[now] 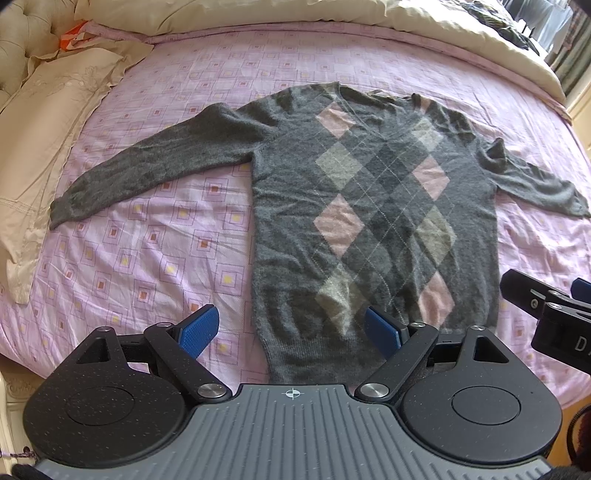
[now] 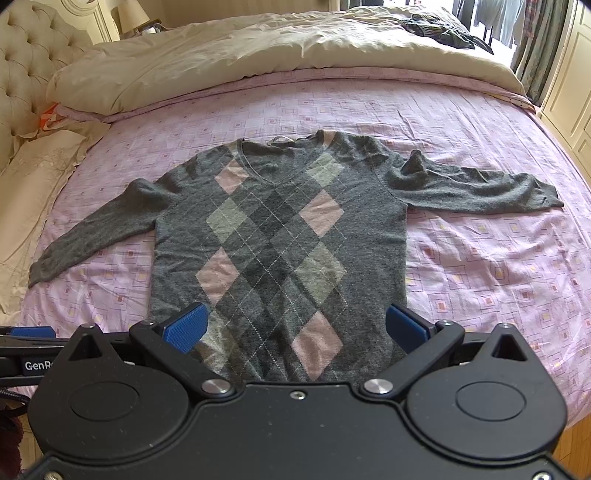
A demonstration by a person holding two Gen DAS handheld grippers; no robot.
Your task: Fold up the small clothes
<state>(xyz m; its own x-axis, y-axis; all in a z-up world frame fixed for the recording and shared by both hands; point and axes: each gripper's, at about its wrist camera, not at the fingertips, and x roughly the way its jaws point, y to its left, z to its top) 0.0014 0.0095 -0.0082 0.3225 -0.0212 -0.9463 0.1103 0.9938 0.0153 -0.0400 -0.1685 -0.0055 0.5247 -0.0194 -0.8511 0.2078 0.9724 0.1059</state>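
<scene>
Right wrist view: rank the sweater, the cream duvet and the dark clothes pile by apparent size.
1. Cream duvet and sweater: look alike, the sweater being nearer, so unranked.
2. Dark clothes pile: smallest, though farthest away.

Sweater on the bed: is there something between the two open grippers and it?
Nothing visible. The sweater lies flat and uncovered on the pink sheet; the left gripper and right gripper are both open at its hem.
</scene>
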